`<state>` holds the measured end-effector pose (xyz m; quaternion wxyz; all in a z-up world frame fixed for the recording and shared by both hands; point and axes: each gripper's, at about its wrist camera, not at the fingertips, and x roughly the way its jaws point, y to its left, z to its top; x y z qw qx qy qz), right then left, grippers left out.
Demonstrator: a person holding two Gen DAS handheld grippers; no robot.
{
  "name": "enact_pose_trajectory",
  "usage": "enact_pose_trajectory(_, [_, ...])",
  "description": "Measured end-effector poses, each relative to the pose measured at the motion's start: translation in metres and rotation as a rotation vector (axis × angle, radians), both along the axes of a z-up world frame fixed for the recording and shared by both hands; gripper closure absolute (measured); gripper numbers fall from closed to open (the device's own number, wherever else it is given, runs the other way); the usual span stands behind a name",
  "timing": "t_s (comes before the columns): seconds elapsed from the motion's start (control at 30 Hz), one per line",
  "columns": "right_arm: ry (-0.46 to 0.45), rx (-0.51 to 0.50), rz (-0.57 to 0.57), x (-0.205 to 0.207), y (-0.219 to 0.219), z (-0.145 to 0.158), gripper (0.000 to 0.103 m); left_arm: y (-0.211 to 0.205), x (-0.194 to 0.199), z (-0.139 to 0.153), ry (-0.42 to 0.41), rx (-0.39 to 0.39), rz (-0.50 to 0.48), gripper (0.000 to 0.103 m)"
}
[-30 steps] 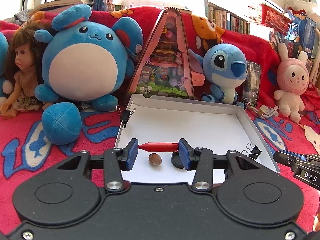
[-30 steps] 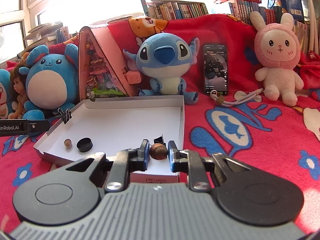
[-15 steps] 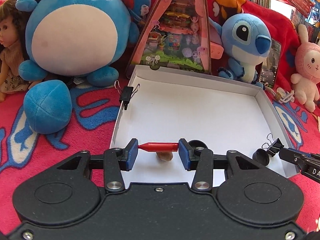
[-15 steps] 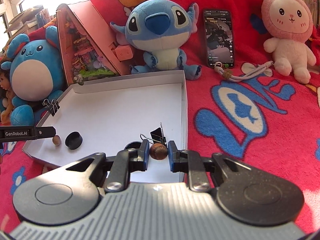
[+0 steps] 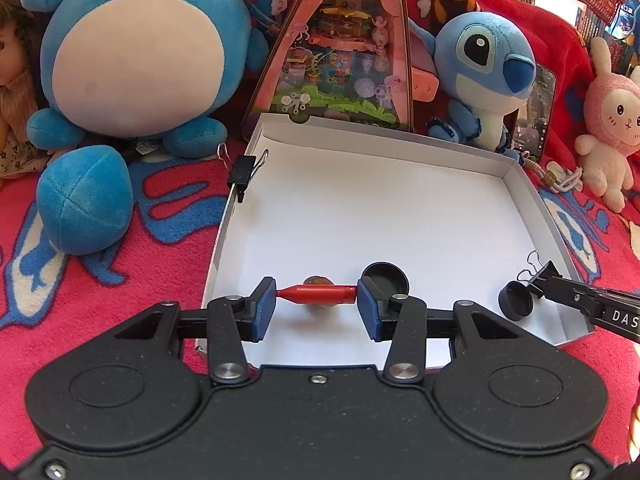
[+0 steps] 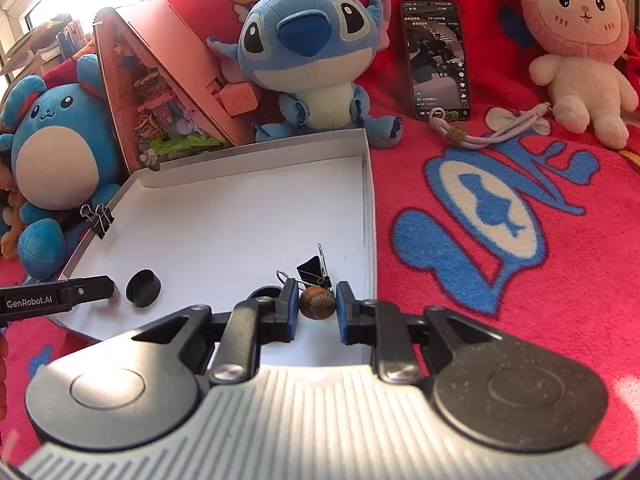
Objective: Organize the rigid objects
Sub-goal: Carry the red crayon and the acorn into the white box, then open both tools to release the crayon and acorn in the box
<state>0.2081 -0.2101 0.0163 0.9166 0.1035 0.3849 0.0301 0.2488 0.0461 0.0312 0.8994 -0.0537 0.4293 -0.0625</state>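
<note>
Two hand-held claws are hovering over the near end of a shallow white box (image 5: 400,208) lying on a red patterned blanket (image 6: 520,240). The left claw (image 5: 316,295) is gripping a red bullet-shaped piece (image 5: 318,294) lengthwise between its blue pads (image 5: 266,304), its jaws standing partly apart on it, just above the box floor. A brown nut (image 5: 318,281) is lying on the floor right behind and below that piece, partly hidden by it, and a black cap (image 5: 386,278) is sitting just to the right.

The right claw (image 6: 318,304) is clamping a second brown nut (image 6: 318,302), its jaws drawn in tight on it, over the box's near right corner. A black binder clip (image 6: 314,272) is lying just beyond this nut, and another black cap (image 6: 262,293) is peeking out at the claw's left finger. A further binder clip (image 6: 100,218) is pinching the box's left wall.

Behind the box, a round blue plush (image 5: 136,48), a pink triangular toy house (image 5: 344,52), a blue alien plush (image 6: 310,52) and a pink rabbit (image 6: 580,52) are lining up, with a phone (image 6: 438,56) propped between the last two.
</note>
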Motion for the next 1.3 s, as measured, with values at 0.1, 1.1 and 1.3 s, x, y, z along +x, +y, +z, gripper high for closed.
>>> enact_pose_trajectory(0.1, [0.002, -0.004, 0.003, 0.001, 0.002, -0.001, 0.079, -0.002, -0.005, 0.002, 0.004, -0.002, -0.028, 0.061])
enact_pose_trajectory(1.1, [0.016, 0.016, 0.014, 0.010, 0.002, -0.006, 0.074, -0.018, -0.003, -0.010, -0.030, 0.087, -0.049, 0.054])
enact_pose_trajectory(1.3, [-0.006, -0.014, 0.030, 0.002, 0.005, -0.003, 0.055, -0.018, -0.010, -0.005, -0.049, 0.071, -0.051, 0.042])
